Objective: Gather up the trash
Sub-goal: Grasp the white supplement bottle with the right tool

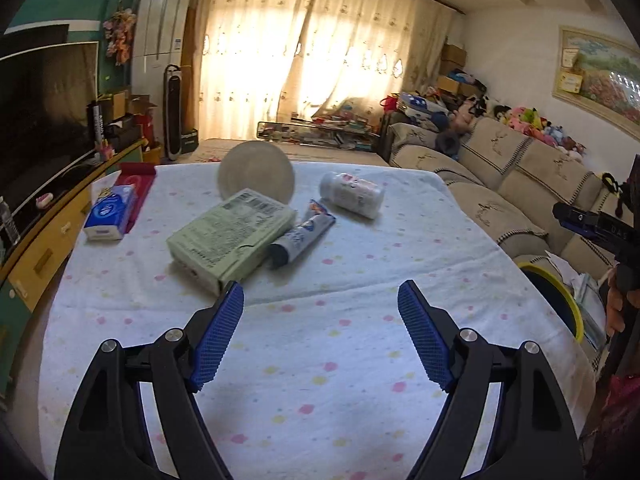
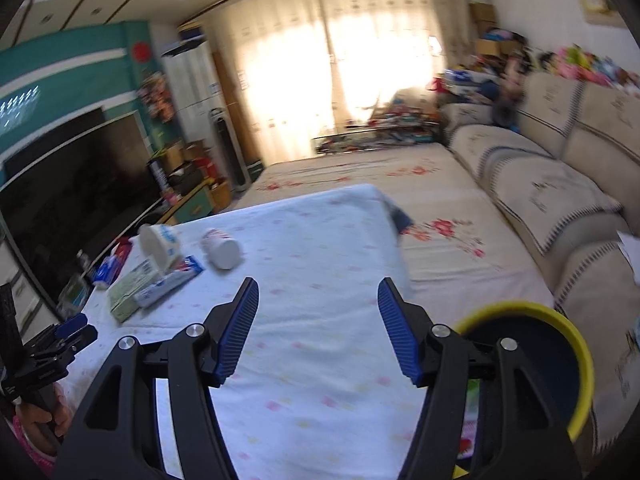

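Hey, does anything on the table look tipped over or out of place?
Yes. The white plastic bottle lies on its side, and the white paper cup is tipped, leaning on the pale green carton beside the toothpaste tube.

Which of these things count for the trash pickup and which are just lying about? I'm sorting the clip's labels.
Likely for the job:
green box
squeezed tube
white bottle on its side
tipped paper cup
yellow-rimmed bin

Probably just lying about:
blue tissue pack
red cloth
television
sofa
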Tool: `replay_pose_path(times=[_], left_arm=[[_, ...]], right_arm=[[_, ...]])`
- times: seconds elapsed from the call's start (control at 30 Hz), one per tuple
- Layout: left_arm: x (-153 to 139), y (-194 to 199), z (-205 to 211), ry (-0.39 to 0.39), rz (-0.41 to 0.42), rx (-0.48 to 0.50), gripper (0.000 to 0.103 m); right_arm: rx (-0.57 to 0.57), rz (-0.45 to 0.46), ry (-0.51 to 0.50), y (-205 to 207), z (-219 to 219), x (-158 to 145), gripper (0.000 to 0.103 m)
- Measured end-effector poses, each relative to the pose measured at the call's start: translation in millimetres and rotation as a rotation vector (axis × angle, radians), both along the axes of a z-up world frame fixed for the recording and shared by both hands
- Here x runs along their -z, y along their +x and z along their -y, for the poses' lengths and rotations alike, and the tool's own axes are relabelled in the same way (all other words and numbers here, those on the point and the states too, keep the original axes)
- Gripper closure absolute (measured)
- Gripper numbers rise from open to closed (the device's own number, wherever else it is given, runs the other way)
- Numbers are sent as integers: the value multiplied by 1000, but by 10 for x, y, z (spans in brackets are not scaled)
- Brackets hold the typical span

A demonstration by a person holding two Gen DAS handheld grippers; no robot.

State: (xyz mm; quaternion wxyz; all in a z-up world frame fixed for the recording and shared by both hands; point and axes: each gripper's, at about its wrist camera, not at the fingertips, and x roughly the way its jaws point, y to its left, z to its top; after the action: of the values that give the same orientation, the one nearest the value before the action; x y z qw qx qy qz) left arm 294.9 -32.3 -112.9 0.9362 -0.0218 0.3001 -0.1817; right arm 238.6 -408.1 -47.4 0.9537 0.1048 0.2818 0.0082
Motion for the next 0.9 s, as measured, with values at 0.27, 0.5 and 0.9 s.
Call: replay_pose_path(times=[0.27,0.5,0.9], left_arm=[[-13,-48,-216,-33,16,-65,20],[-5,-45,-222,-58,-4,-63,20],[46,-39,-170,-73,-45,-31,20]], right_arm=[[-265,-17,-167,899,-938,14,38],[-337,-82,-240,1623,-1199,286,31],[-392,-209,-237,2396,-1328,808,31]])
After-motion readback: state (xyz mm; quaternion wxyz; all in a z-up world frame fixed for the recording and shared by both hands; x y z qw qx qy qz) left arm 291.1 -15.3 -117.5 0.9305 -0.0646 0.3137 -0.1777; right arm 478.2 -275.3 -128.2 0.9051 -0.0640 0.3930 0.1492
